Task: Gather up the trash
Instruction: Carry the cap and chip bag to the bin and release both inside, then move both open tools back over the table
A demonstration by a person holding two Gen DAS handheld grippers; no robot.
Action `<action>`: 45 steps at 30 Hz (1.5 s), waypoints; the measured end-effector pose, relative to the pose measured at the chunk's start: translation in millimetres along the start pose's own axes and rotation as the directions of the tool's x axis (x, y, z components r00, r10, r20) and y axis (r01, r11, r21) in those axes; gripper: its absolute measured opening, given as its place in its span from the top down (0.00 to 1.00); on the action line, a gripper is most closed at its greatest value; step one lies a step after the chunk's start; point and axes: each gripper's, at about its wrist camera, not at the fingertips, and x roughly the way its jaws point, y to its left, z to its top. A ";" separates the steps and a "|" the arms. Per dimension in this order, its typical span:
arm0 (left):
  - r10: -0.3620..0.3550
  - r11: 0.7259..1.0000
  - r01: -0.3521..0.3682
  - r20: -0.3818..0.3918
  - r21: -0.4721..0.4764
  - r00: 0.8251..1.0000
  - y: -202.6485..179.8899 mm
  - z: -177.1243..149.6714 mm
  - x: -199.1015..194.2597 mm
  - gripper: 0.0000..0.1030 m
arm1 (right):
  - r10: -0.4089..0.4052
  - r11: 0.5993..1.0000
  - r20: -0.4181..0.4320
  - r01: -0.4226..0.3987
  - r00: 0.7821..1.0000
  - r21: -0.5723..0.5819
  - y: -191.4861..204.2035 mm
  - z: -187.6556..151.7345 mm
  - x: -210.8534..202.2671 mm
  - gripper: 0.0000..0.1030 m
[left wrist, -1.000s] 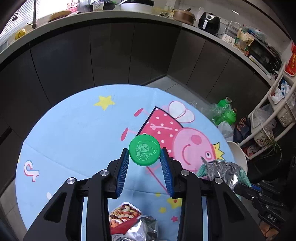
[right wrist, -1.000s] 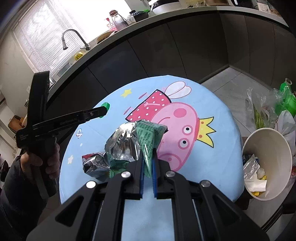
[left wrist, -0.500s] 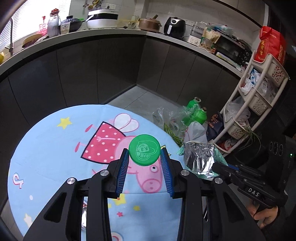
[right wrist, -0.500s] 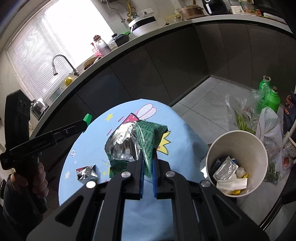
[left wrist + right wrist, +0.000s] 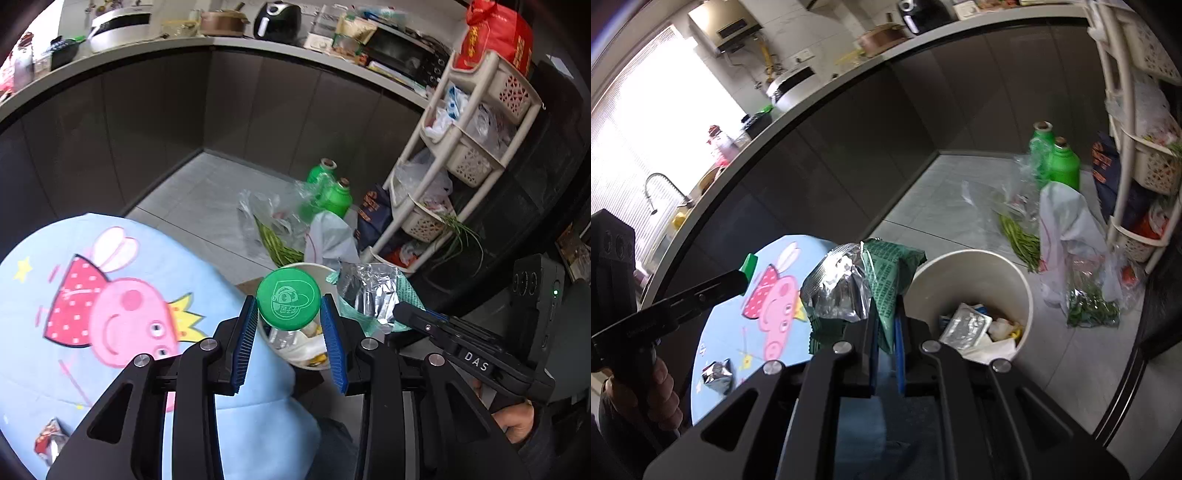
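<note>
Round bench under blue cartoon cloth, grey tiled floor, left claw grasping green lid, right claw clenched on foil wrapper, right view alone shows white bin interior

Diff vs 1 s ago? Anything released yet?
Nothing released. Both grippers swung from over the blue cartoon tablecloth toward the white round trash bin: the left gripper now holds the green round cap above the bin's opening, and the right gripper carries the green-and-silver foil wrapper beside its rim. Unchanged: both grips, and the small foil wrapper on the table.
</note>
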 end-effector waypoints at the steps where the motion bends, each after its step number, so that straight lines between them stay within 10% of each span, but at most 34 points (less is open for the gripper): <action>1: -0.008 1.000 0.008 -0.012 0.000 1.000 -4.3 1.9 6.9 0.68 | -0.009 1.000 -0.003 0.009 1.000 0.015 -8.8 -0.2 1.9 0.92; 21: 0.003 1.000 -0.001 -0.242 0.008 0.970 -21.8 1.4 142.8 0.66 | -0.131 0.990 -0.125 0.136 0.983 0.032 -81.2 -16.6 77.8 0.88; 24: 0.045 0.999 -0.042 -0.235 0.018 0.971 -21.7 3.0 146.7 0.28 | -0.154 0.988 -0.120 0.155 0.981 -0.004 -82.1 -19.2 85.5 0.59; 28: 0.070 0.998 -0.068 -0.185 0.018 0.980 -20.4 6.7 142.2 0.10 | -0.195 0.980 -0.105 0.189 0.975 -0.064 -82.6 -25.6 87.1 0.41; 38: 0.099 0.995 -0.101 -0.154 -0.005 0.983 -12.9 9.6 128.6 0.08 | -0.175 0.982 -0.089 0.167 0.981 -0.093 -77.3 -25.5 79.4 0.03; 45: 0.146 0.989 -0.148 -0.127 -0.008 0.981 -10.9 10.4 107.4 0.08 | -0.177 0.979 -0.070 0.169 0.982 -0.110 -59.9 -20.3 69.2 0.03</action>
